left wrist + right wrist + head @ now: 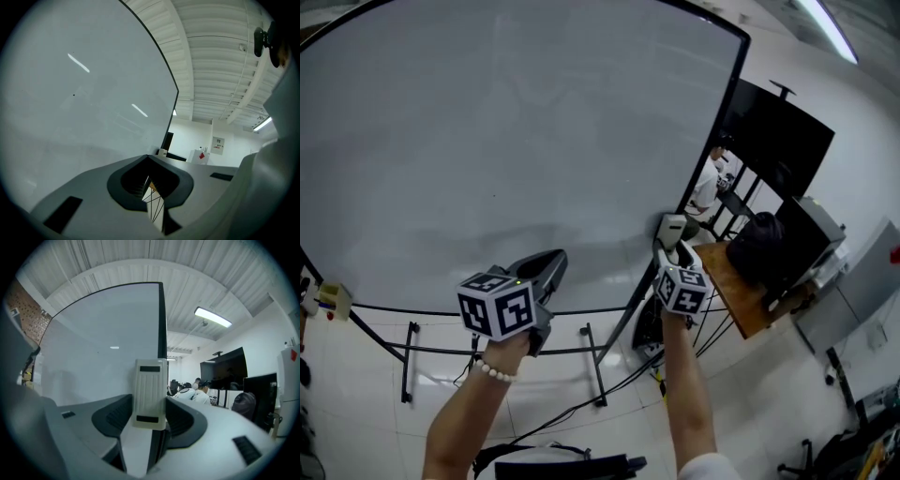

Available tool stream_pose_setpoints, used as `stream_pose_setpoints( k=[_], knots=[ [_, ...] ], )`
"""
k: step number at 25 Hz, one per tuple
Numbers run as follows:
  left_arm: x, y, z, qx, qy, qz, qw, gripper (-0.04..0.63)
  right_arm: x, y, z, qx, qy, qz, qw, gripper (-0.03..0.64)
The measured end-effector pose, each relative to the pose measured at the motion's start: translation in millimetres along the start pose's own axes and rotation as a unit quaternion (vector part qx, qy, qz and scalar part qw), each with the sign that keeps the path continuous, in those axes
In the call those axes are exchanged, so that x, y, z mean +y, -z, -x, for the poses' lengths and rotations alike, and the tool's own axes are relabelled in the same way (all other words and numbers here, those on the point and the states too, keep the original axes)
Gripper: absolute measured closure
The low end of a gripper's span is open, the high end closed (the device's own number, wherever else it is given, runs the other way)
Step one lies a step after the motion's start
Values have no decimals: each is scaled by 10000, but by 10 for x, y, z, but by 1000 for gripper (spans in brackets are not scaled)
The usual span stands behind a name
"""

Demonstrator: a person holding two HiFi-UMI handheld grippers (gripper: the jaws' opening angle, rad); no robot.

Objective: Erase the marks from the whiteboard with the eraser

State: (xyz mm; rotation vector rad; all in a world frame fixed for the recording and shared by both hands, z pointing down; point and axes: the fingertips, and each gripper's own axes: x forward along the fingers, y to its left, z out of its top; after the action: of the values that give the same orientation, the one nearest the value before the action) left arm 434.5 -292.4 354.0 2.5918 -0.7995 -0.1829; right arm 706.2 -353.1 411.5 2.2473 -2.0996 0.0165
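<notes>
A large whiteboard [506, 141] fills most of the head view; it looks nearly clean, with one tiny dark dot [494, 196] and a faint grey smudge low down. My right gripper [673, 241] is at the board's lower right corner, beside its black frame, shut on an upright beige eraser [672, 228]. In the right gripper view the eraser [150, 392] stands between the jaws of the right gripper [149, 420], with the board [103, 357] to its left. My left gripper [551, 265] hovers near the board's bottom edge. The left gripper [147, 161] is shut and holds nothing.
To the right stand a wooden desk [739, 295] with a dark backpack [759, 248], a big black screen [778, 141] and seated people [710, 183]. The board's black stand legs [411, 361] and cables [581, 412] lie on the white floor below.
</notes>
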Motion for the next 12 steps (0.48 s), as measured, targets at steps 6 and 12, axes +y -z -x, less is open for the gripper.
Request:
stream_pose_setpoints(
  k=[6,12],
  knots=[
    [99,107,88,127,-217,21,9997,603,8,243,-56,55,26,-153,9999,365],
    [215,179,138,280,-540,-141,9980,603,210,275,-63,11,-37,-218,9998,367]
  ],
)
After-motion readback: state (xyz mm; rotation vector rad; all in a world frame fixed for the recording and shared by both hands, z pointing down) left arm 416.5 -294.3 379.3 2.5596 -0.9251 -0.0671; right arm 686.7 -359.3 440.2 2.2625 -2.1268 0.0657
